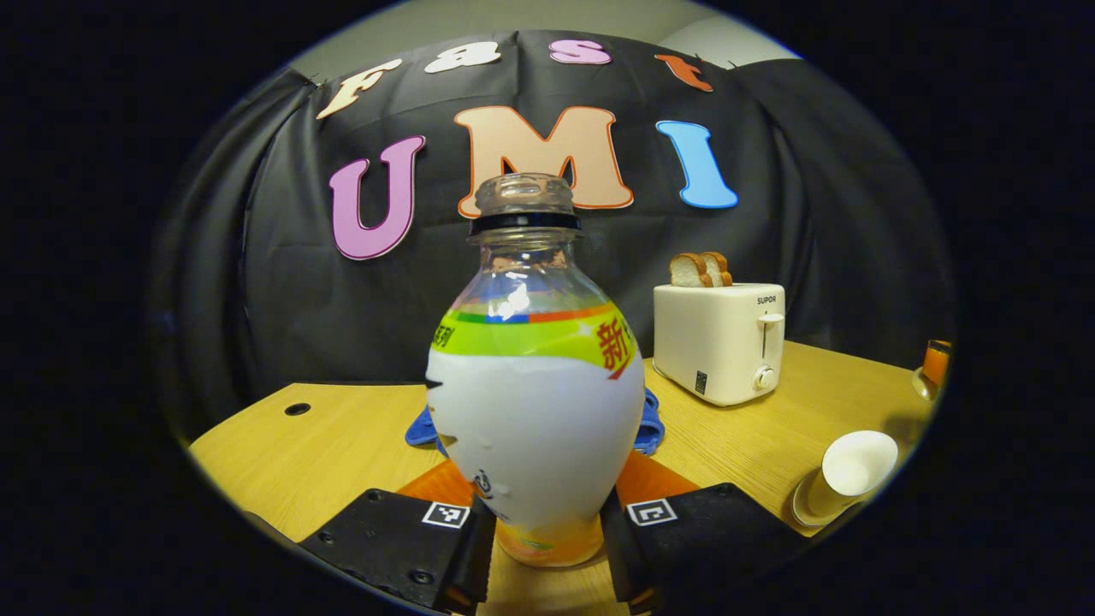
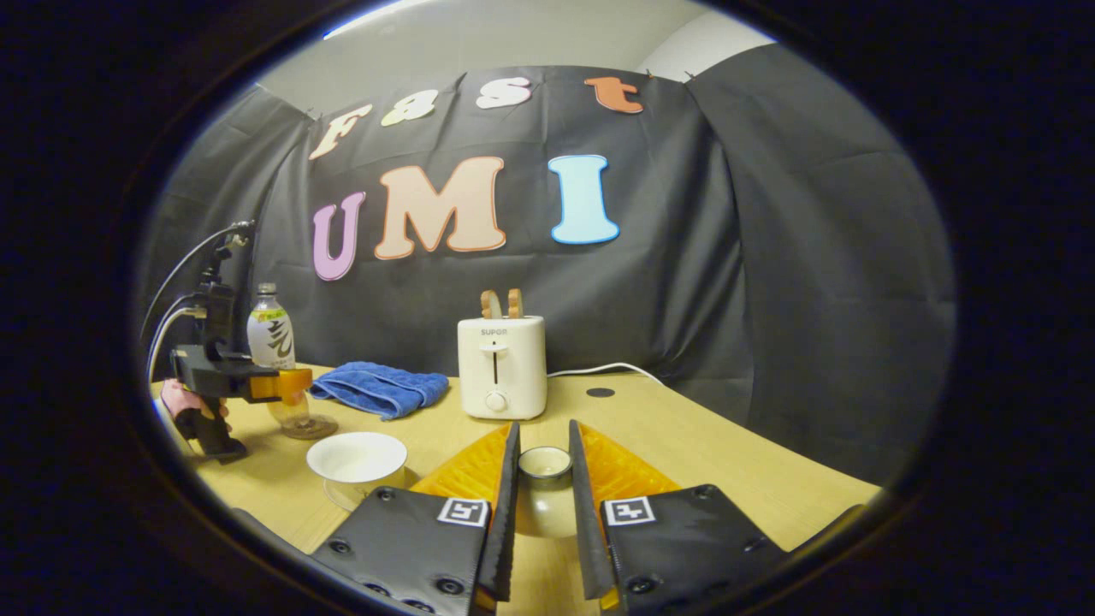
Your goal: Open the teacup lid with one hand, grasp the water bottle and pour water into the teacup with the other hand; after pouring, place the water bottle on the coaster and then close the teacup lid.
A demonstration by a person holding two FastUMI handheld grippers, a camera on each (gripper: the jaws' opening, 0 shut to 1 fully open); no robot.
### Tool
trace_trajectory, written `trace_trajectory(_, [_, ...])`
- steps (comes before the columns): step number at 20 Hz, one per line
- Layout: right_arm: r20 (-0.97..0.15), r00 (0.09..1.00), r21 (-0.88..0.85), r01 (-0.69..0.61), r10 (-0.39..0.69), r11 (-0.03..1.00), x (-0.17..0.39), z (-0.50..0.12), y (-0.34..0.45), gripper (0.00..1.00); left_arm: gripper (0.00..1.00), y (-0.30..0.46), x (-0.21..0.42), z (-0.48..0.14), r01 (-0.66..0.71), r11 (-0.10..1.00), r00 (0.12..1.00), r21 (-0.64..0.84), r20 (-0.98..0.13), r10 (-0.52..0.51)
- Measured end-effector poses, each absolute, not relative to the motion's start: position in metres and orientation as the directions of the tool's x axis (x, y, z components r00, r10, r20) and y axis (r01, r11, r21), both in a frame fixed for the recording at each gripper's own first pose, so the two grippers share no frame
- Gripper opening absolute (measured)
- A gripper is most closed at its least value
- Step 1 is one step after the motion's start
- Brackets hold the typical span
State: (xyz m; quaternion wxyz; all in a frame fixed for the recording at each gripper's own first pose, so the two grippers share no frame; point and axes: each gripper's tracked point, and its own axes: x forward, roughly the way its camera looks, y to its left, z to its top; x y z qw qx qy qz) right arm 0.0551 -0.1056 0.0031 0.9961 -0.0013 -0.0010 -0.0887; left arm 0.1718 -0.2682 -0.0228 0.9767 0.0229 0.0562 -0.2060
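The uncapped water bottle (image 1: 537,385) stood upright on a clear coaster (image 2: 310,425), the open white teacup (image 2: 357,458) sat near it on the counter (image 2: 684,428), and its lid (image 2: 545,494) was held apart.

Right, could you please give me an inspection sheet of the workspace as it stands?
Surface: wooden table, with one round hole.
Job's things: water bottle upright, uncapped; teacup open, on a saucer; lid off the cup; coaster at the bottle's base, contact unclear.
Clutter: toaster holding bread; blue towel.
Grippers: left gripper shut on the water bottle; right gripper shut on the lid.
Cables: toaster cord; leads rising from the left gripper.
Surroundings: black cloth wall.
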Motion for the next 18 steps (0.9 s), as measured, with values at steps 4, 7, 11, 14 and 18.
trace_trajectory(4, [0.003, 0.983, -0.003, 0.181, -0.181, 0.983, 0.055, 0.003, -0.107, 0.35, 0.52, -0.267, 0.177, -0.023, 0.424, 0.905, 0.898, 0.014, -0.137, -0.419])
trace_trajectory(7, [0.003, 0.982, -0.003, 0.186, -0.186, 0.982, 0.055, 0.003, -0.107, 0.35, 0.53, -0.27, 0.181, -0.023, 0.435, 0.9, 0.892, 0.022, -0.145, -0.428])
trace_trajectory(11, [0.003, 0.982, -0.003, 0.187, -0.187, 0.982, 0.055, 0.003, -0.108, 0.35, 0.56, -0.271, 0.183, -0.022, 0.441, 0.897, 0.889, 0.022, -0.15, -0.433])
trace_trajectory(14, [0.004, 0.982, -0.003, 0.187, -0.187, 0.982, 0.055, 0.004, -0.108, 0.35, 0.65, -0.269, 0.184, -0.025, 0.441, 0.897, 0.889, 0.026, -0.155, -0.432])
trace_trajectory(18, [0.004, 0.982, -0.002, 0.187, -0.187, 0.982, 0.055, 0.003, -0.108, 0.35, 0.68, -0.27, 0.183, -0.026, 0.446, 0.895, 0.885, 0.025, -0.162, -0.437])
